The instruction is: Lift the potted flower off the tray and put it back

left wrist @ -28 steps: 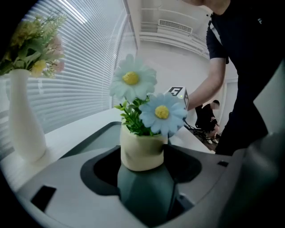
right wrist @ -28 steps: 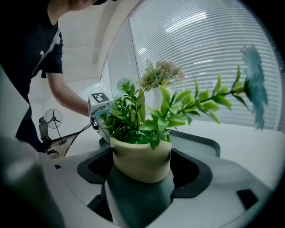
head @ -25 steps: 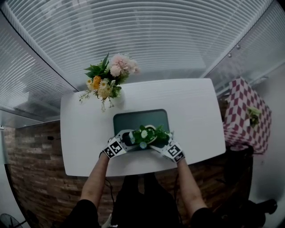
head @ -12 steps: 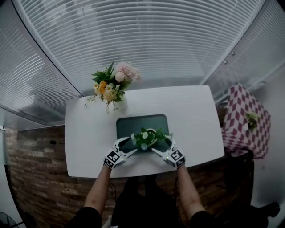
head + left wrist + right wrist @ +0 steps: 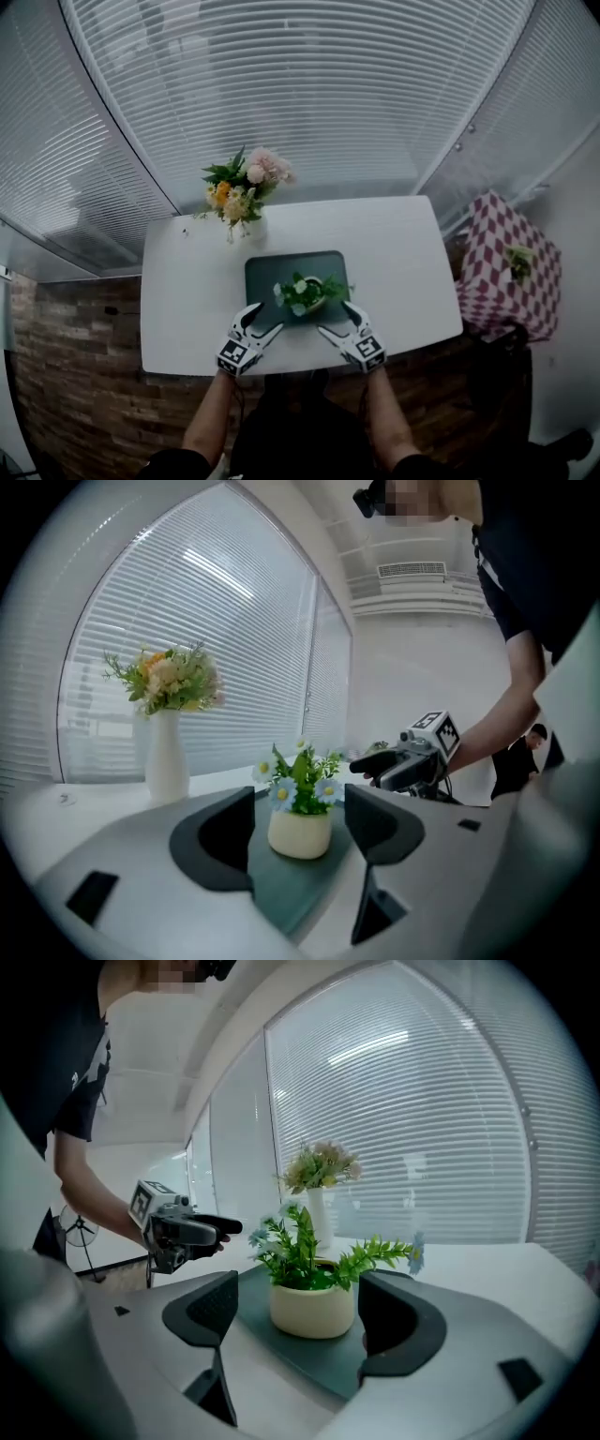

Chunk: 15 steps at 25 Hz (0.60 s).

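1. The potted flower [image 5: 302, 293] stands upright on the dark tray [image 5: 272, 267], in the near half of the tray and a little right of its middle.
2. The left tool [image 5: 265, 319] is at the near left corner of the tray. It is released: its jaws are wide apart and grasp nothing. In the left gripper view the cream pot [image 5: 299, 833] shows ahead between the two jaws, and they do not touch it.
3. The right tool [image 5: 337, 319] is at the near right corner of the tray, also released, with its jaws wide apart and clear of the pot.
4. The tray lies flat on the white table [image 5: 394, 244].
5. Behind the far left corner of the tray a white vase [image 5: 253, 225] with a bouquet [image 5: 246, 183] stands on the table, well apart from the pot.
6. Far to the right of the tray, beyond the table edge, there is a red and white checked cloth [image 5: 506, 262].
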Each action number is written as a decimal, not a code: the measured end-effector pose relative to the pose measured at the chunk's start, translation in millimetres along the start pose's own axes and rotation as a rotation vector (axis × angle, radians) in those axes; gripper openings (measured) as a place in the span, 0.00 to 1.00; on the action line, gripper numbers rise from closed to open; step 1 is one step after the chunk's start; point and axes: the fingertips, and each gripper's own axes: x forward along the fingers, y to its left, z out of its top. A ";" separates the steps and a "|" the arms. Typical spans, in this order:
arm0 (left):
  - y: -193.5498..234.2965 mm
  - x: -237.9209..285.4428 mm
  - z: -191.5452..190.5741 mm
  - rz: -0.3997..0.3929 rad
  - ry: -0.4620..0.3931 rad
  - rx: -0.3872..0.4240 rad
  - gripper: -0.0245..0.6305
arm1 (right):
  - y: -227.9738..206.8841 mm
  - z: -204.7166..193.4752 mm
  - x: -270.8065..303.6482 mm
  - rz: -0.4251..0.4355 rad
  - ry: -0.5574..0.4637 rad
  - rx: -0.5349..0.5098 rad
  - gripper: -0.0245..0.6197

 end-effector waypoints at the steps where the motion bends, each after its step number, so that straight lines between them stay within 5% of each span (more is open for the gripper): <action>1: -3.6 -2.3 6.5 0.002 -0.020 -0.001 0.47 | 1.5 4.4 -3.9 -0.007 -0.011 -0.016 0.60; 9: -30.5 -34.6 53.3 0.080 -0.120 0.008 0.47 | 13.8 35.9 -45.6 -0.086 -0.141 0.020 0.60; 15: -43.5 -62.3 94.1 0.154 -0.206 0.016 0.47 | 31.1 71.3 -81.6 -0.146 -0.197 -0.053 0.60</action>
